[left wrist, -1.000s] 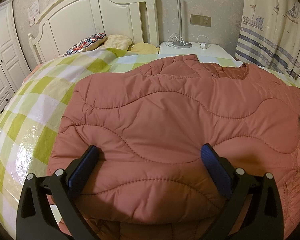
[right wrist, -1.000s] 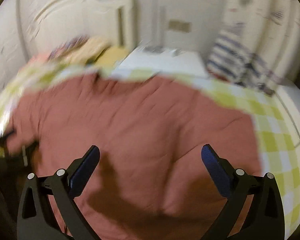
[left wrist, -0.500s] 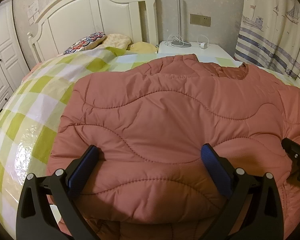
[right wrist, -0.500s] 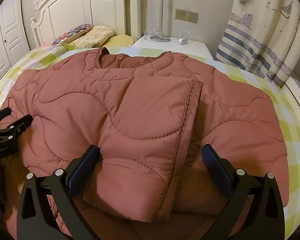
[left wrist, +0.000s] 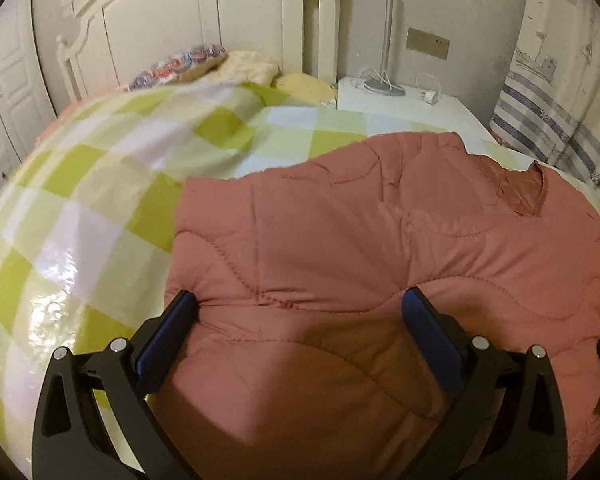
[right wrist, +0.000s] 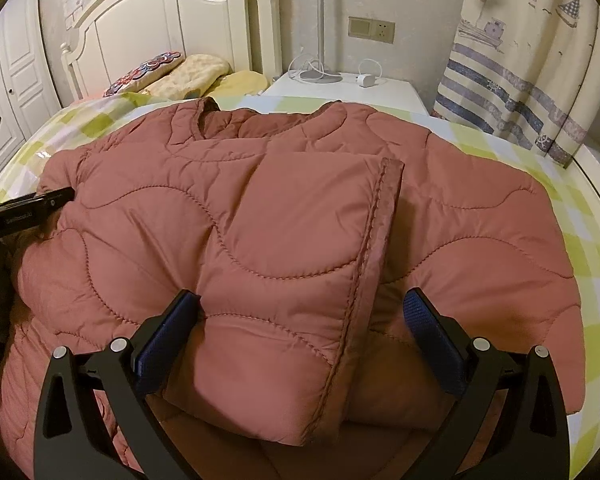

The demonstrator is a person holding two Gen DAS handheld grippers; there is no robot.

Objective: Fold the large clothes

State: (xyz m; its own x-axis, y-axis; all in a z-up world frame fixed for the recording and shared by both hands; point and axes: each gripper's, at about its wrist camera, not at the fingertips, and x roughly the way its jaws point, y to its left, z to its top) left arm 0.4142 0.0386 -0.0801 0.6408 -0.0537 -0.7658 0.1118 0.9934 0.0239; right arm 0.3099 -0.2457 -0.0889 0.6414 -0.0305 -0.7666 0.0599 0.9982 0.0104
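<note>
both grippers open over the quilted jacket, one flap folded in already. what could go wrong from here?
1. The quilted jacket is puffy; the folded flap lies loose and may spring open if the right gripper drags the layer beneath it.
2. The left gripper stands open over thick padding; a shallow pinch may catch only the top layer, or slip.
3. The checked bedcover looks glossy, so the jacket could slide instead of folding.

Ahead of my left gripper (left wrist: 298, 322) the checked bedspread (left wrist: 100, 208) lies bare to its left; the quilted jacket (left wrist: 380, 240) fills its right.
</note>
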